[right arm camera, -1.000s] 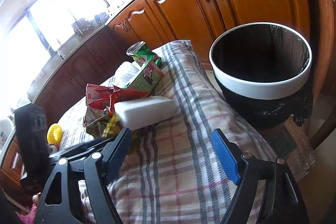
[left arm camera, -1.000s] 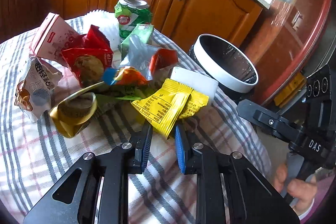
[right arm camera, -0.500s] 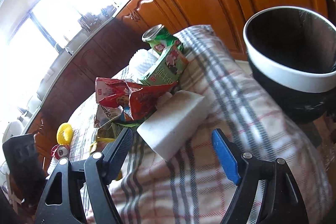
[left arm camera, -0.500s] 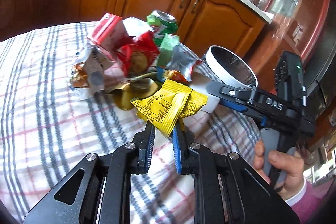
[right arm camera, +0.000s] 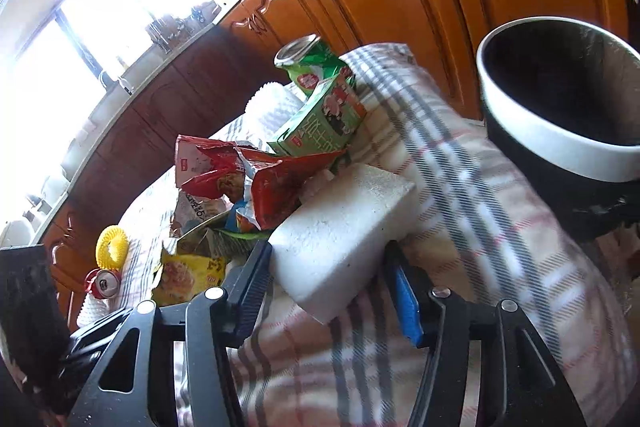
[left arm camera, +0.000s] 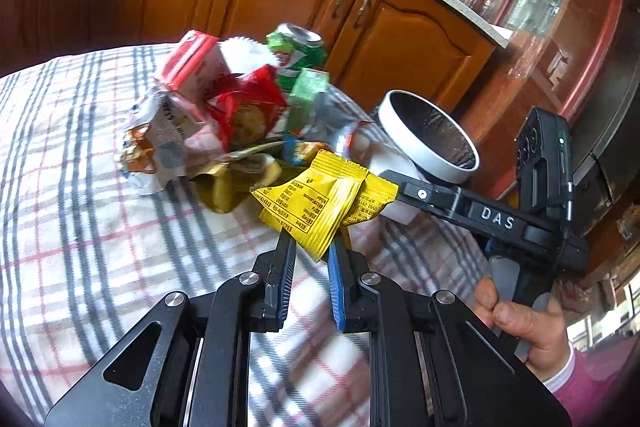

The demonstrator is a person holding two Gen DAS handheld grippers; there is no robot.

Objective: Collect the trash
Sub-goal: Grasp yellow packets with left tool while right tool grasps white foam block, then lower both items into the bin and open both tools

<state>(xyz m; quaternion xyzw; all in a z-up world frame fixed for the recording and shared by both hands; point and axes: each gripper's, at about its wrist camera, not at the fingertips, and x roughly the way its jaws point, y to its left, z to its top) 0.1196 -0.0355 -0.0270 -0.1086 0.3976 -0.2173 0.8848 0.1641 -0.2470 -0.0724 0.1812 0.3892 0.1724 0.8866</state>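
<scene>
Two tools at the trash pile, one on wrappers, one closing round a foam block

The left tool (left arm camera: 310, 255) pinches the yellow wrappers (left arm camera: 316, 205), lifted clear of the checked table (left arm camera: 80, 227). The right tool (right arm camera: 328, 267) has just been closing; the white foam block (right arm camera: 344, 227) lies between its jaws, whether both pads press it is hard to tell. Beyond lie red packets (right arm camera: 256, 175), a green carton (right arm camera: 324, 119) and a green can (right arm camera: 308, 63), partly overlapping; the white-rimmed bin (right arm camera: 560, 107) is cut off at the right edge.
</scene>
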